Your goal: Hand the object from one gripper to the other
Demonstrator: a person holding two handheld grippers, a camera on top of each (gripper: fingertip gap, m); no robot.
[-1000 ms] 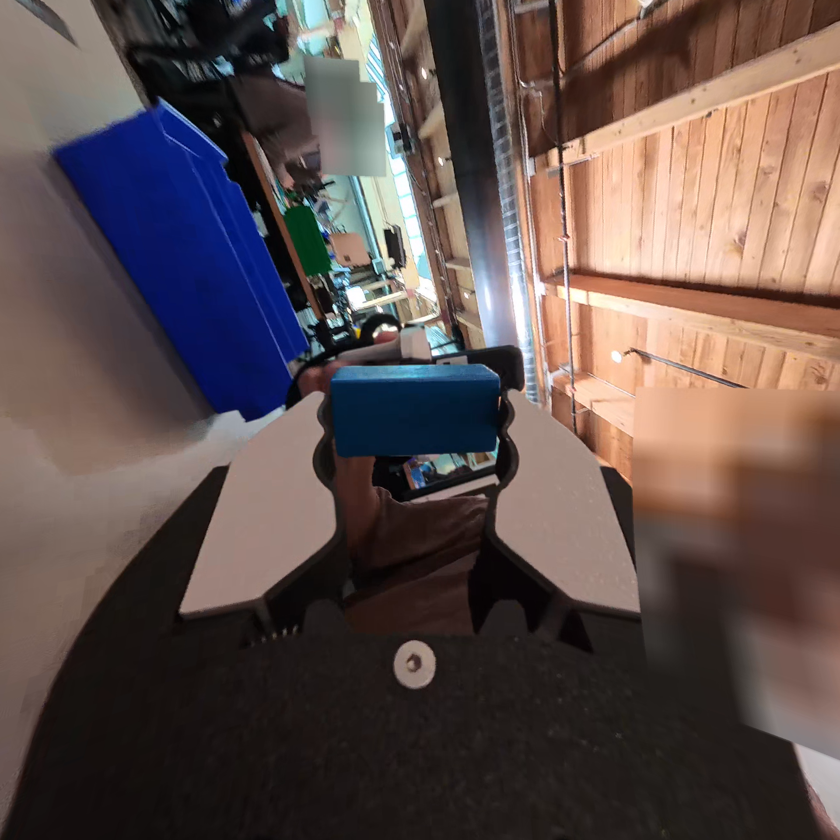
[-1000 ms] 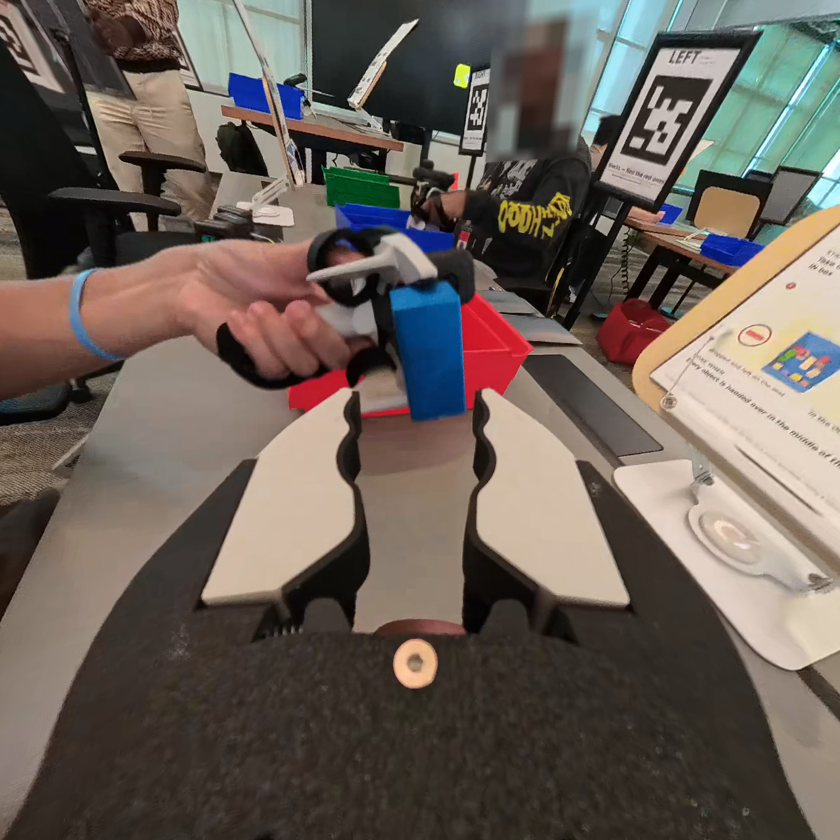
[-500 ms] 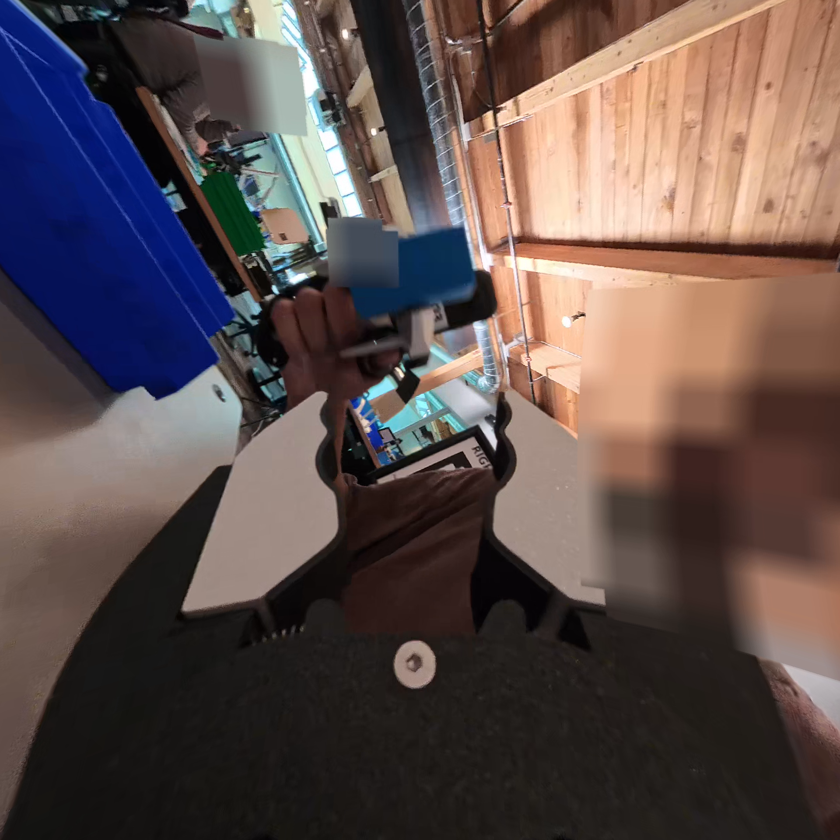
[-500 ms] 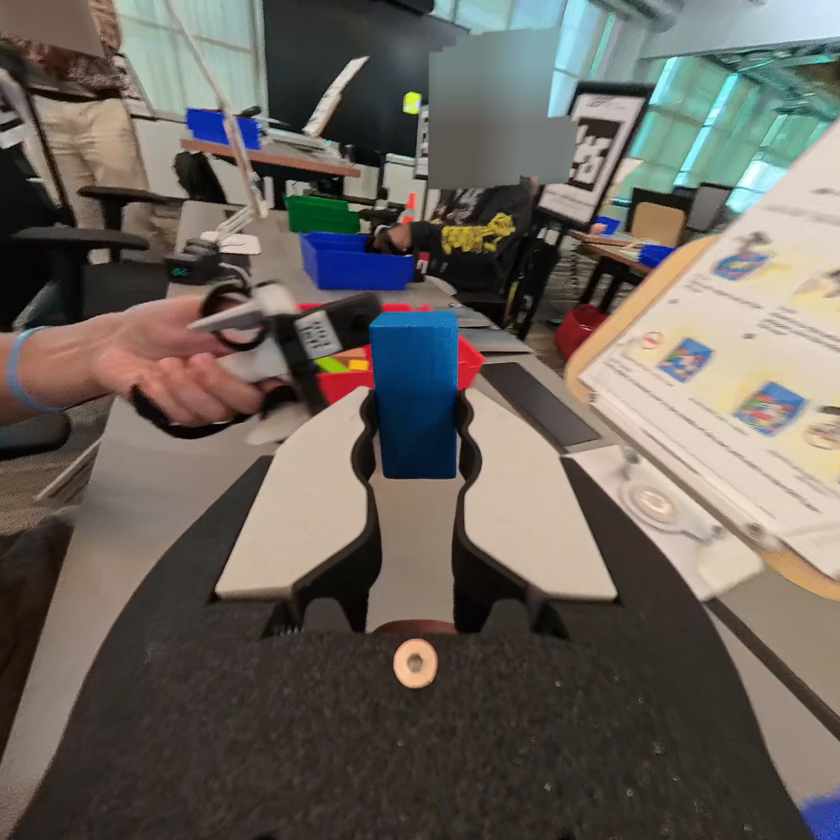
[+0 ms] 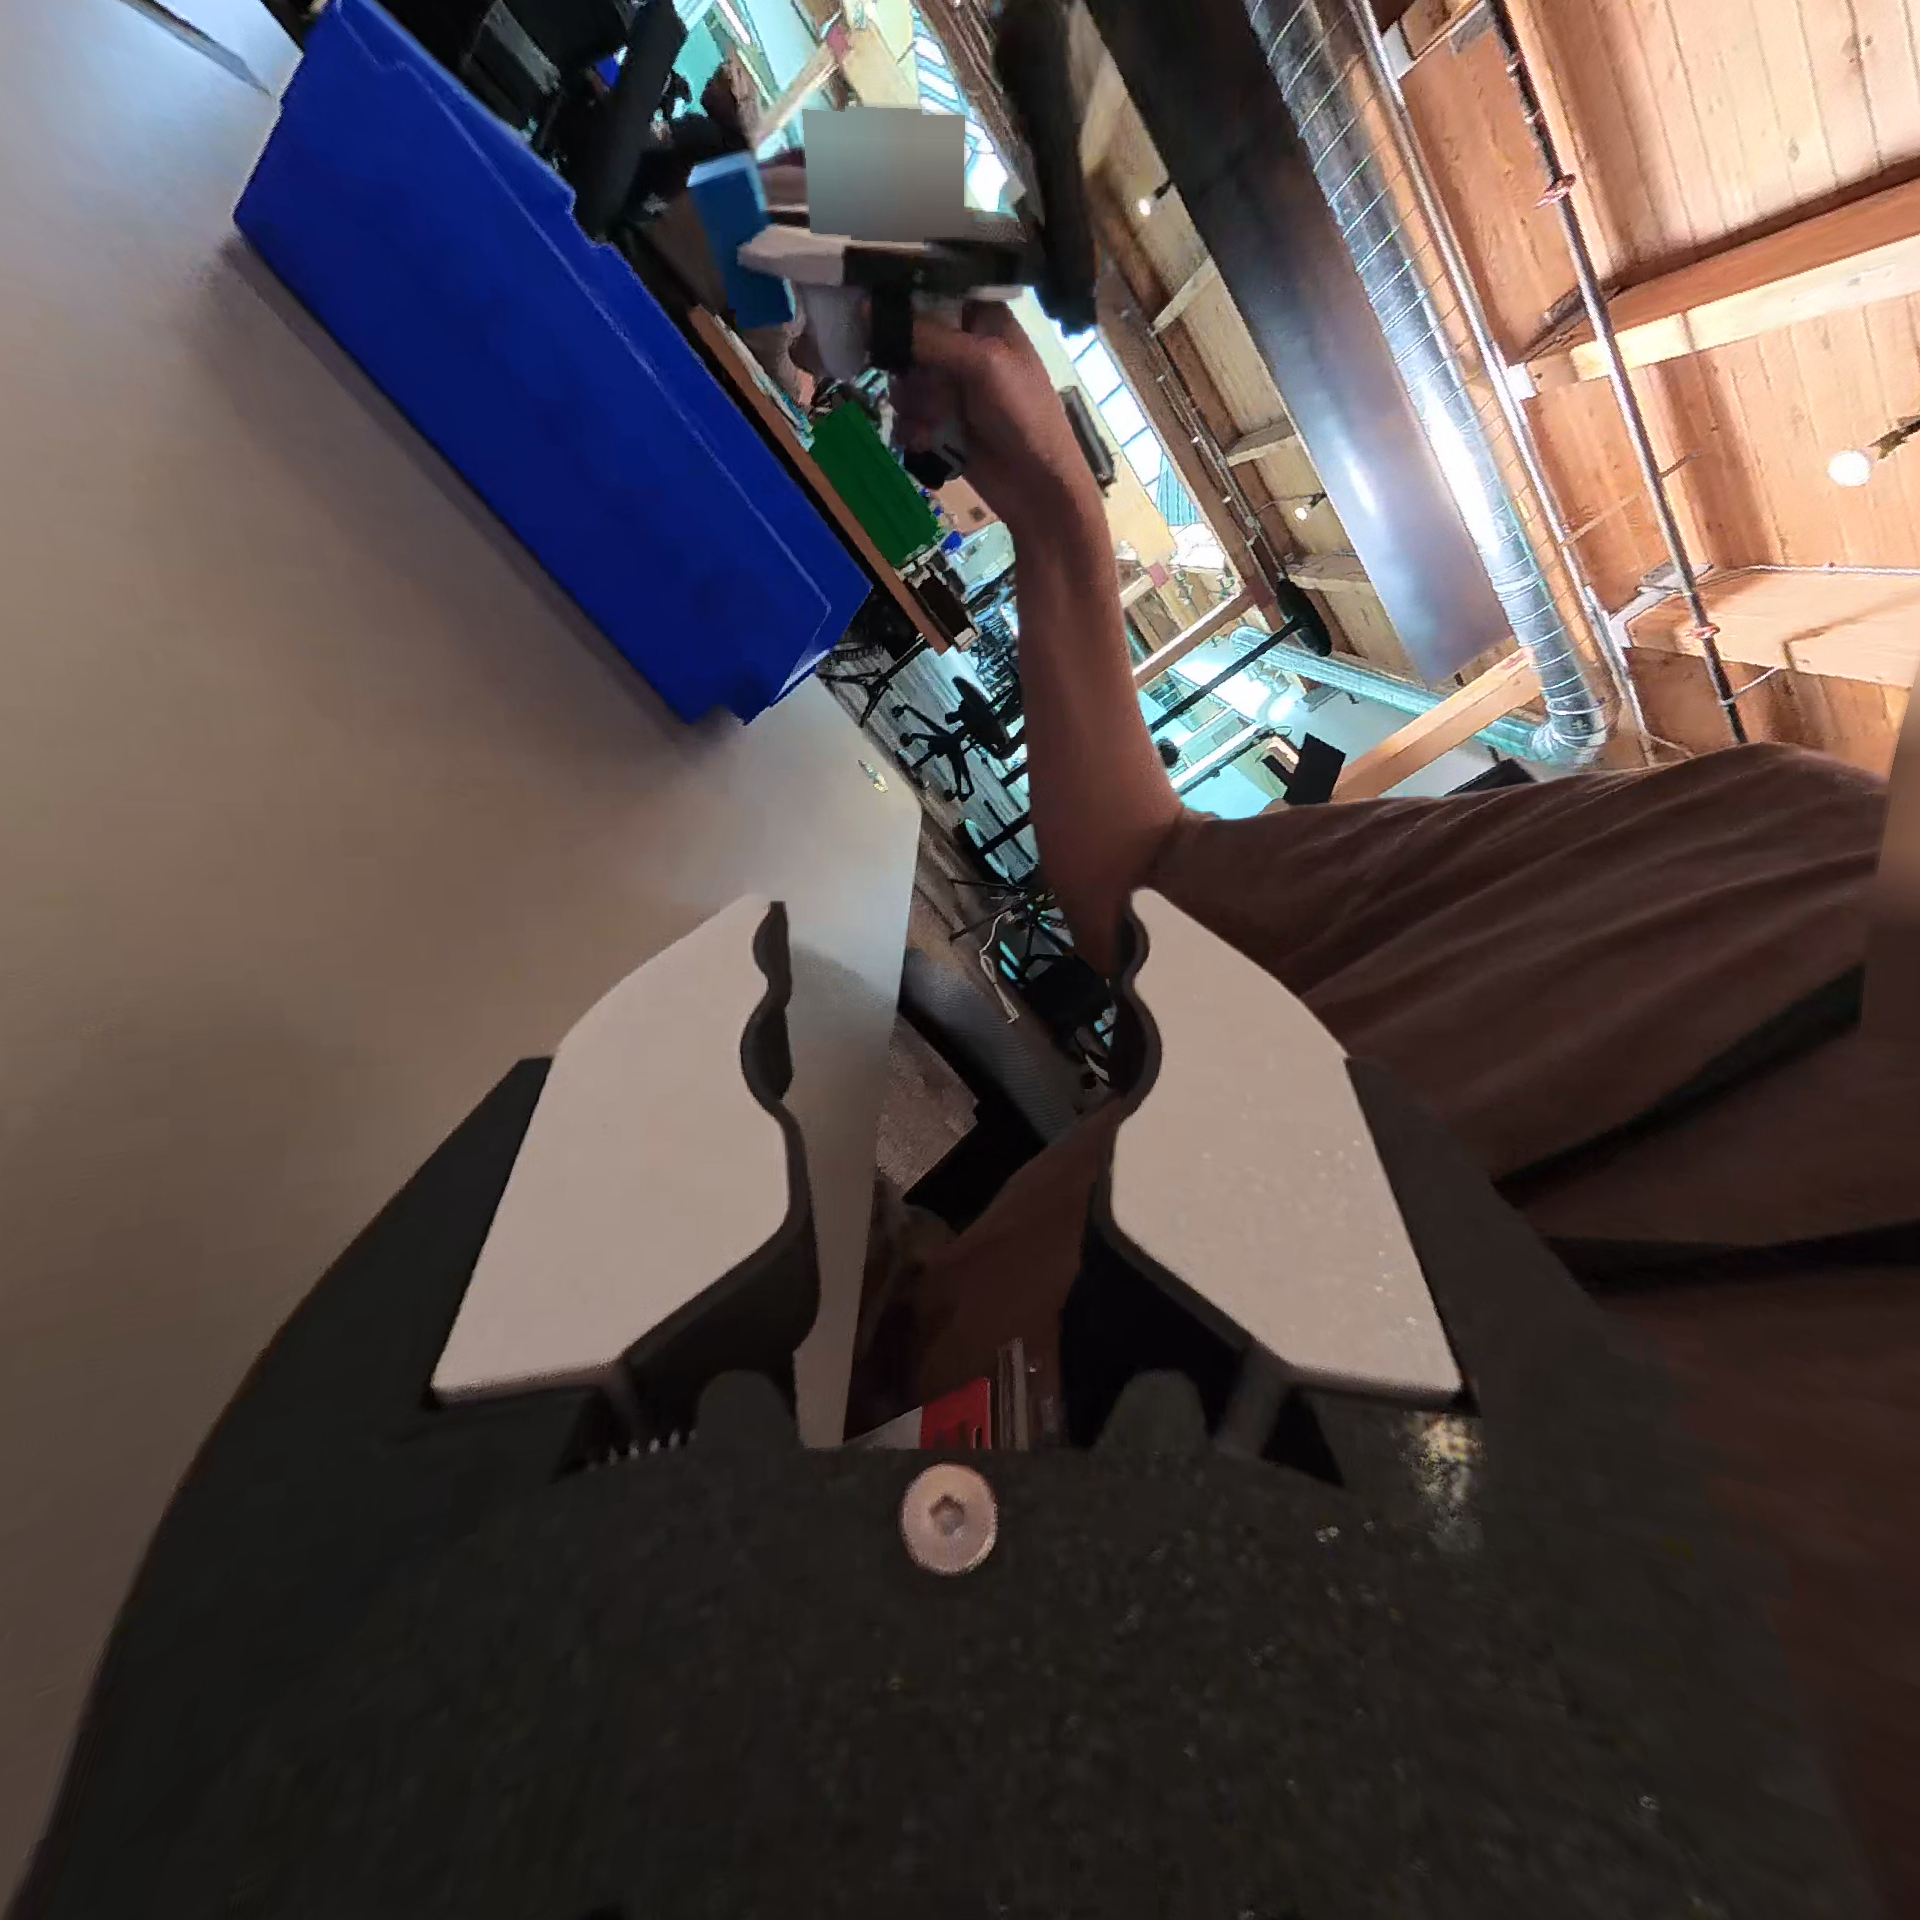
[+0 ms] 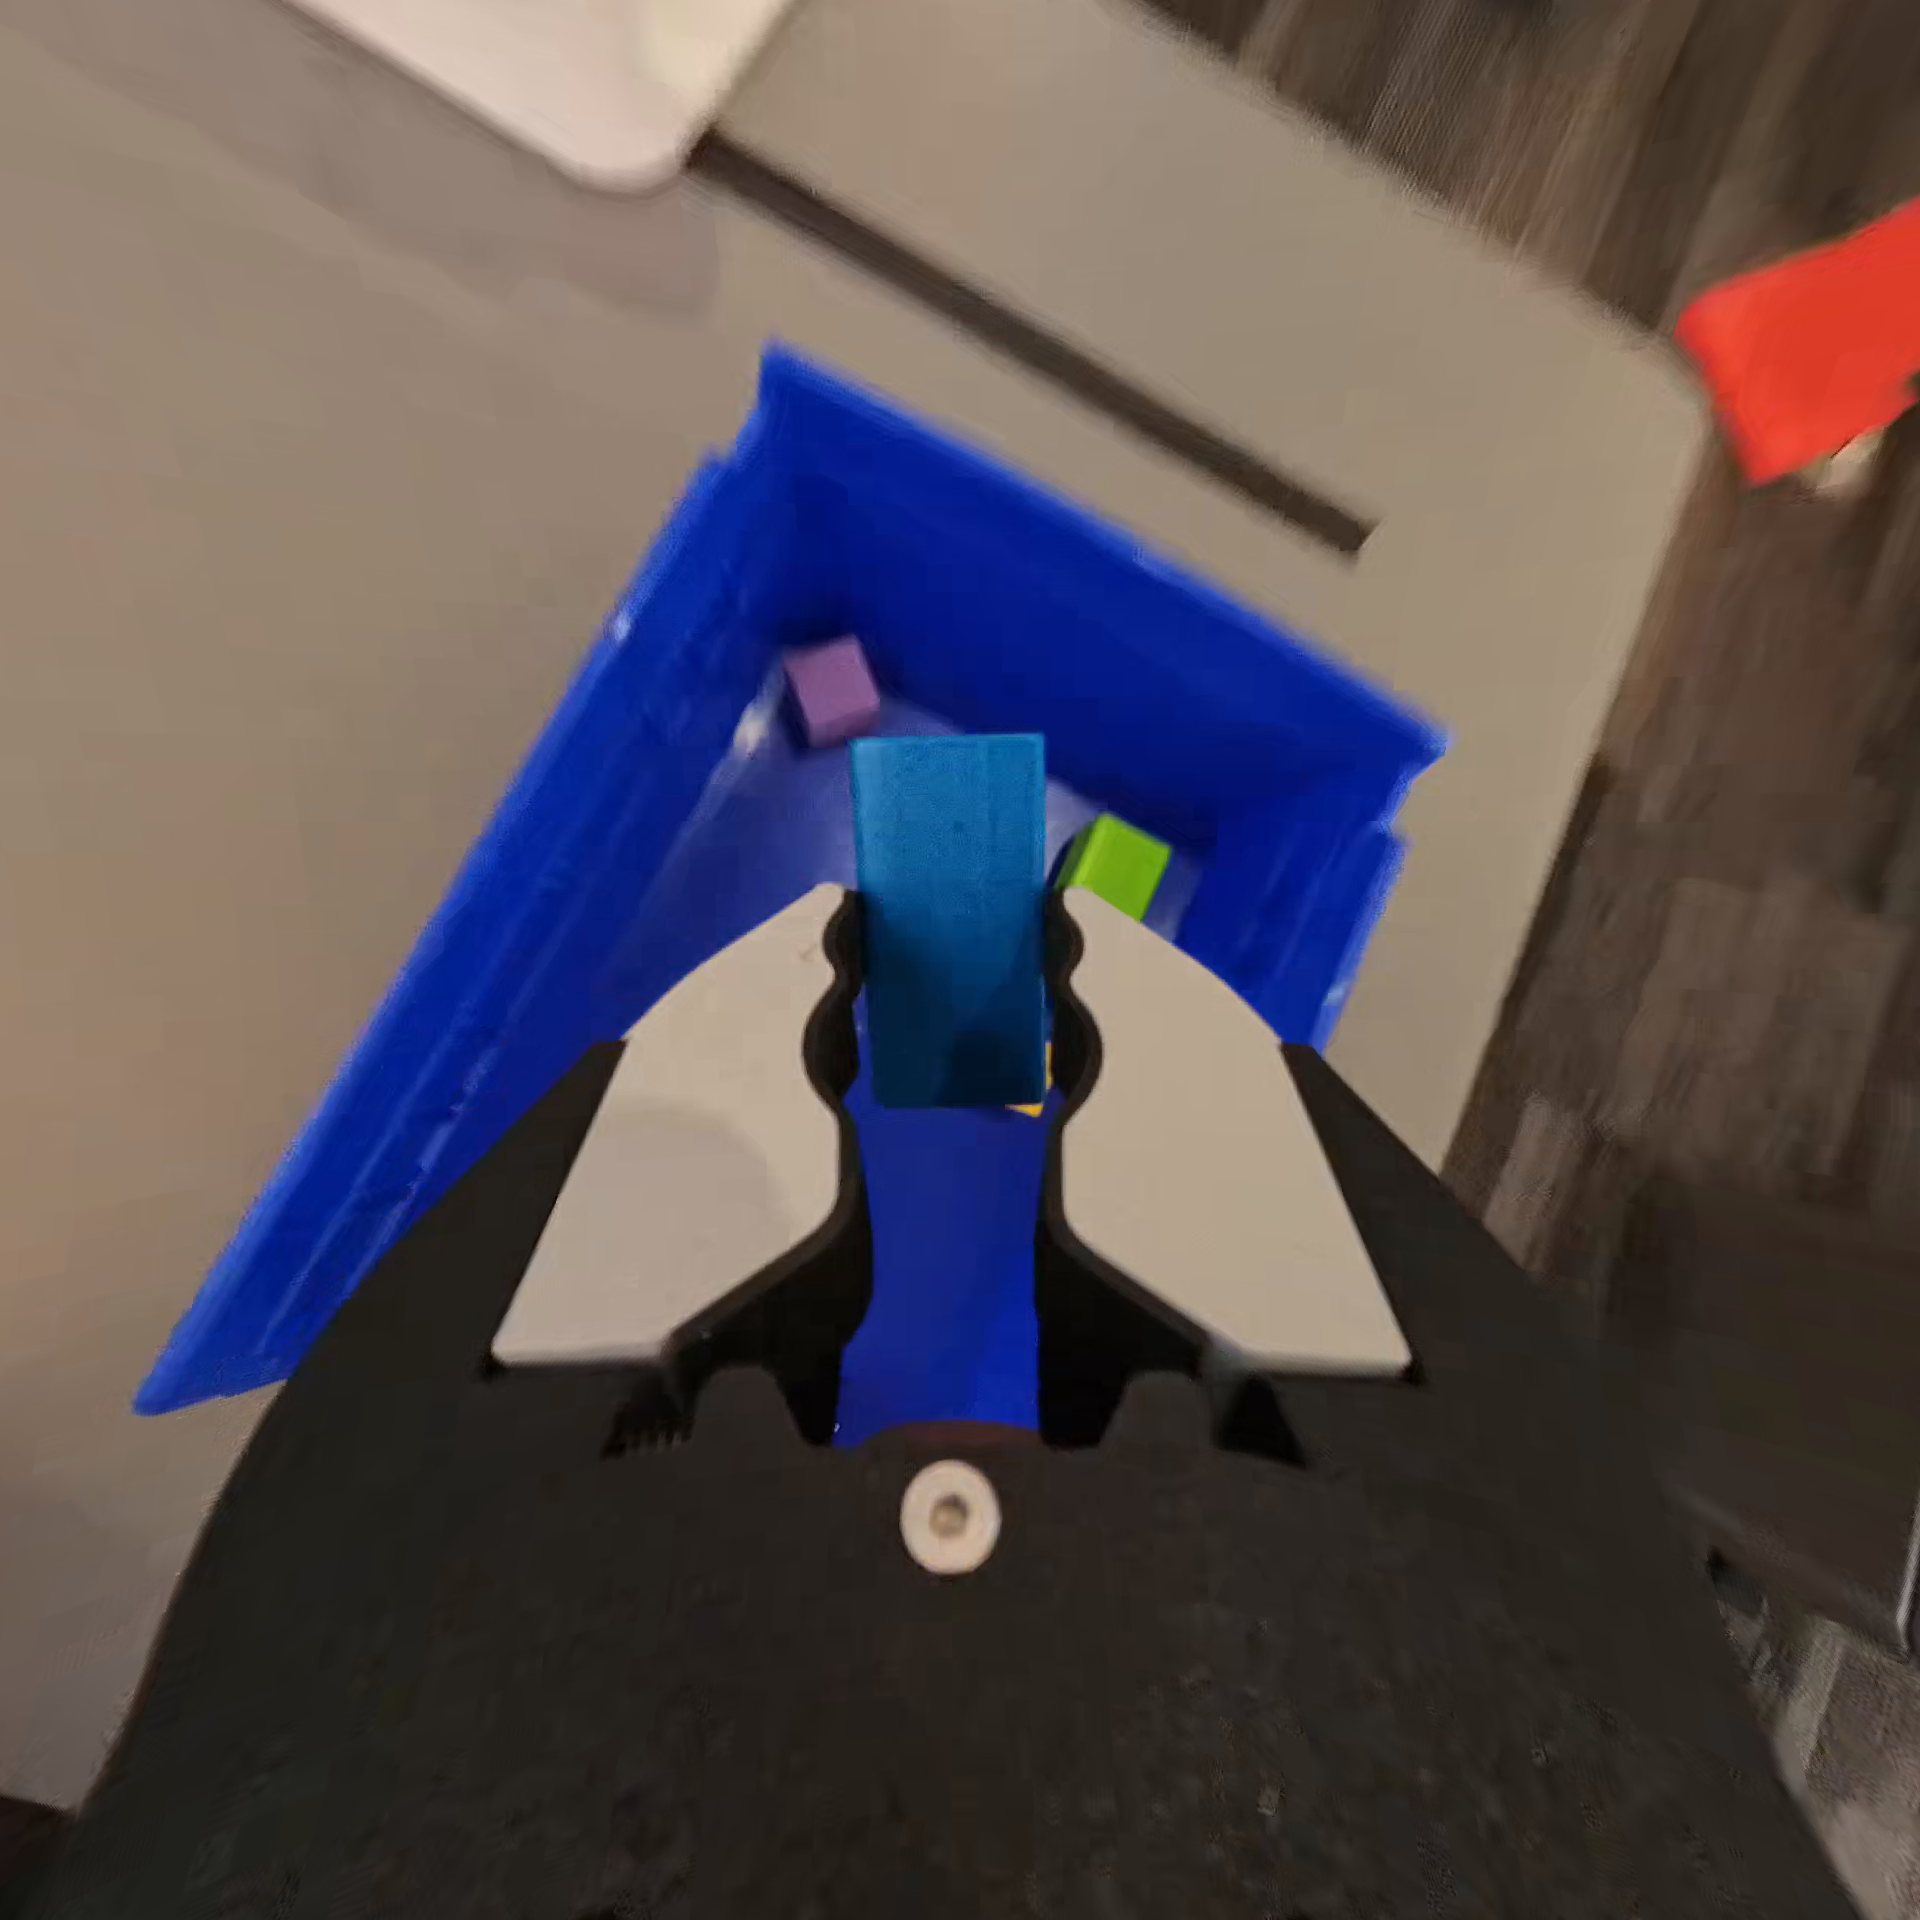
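Two hand-held grippers appear, and the transfer itself looks complete. Nearest in the right wrist view, the right hand-held gripper (image 6: 951, 971) is clamped on the blue block (image 6: 951, 914), which stands lengthwise between its fingers and projects forward past the tips. It points steeply down into the blue bin (image 6: 582, 966) on the grey tabletop (image 6: 312, 520); beyond the block, a green cube (image 6: 1117, 862) and a purple cube (image 6: 828, 691) lie on the bin floor. The step in hand is judged to be delivery after the hand-over; the next move calls for lowering the block inside the bin walls and then parting the fingers. In the left wrist view, the left hand-held gripper (image 5: 951, 982) is spread wide and empty, rolled sideways beside the tabletop edge. Farther off, the person's right forearm (image 5: 1070, 665) is extended away, carrying its gripper over the bin.
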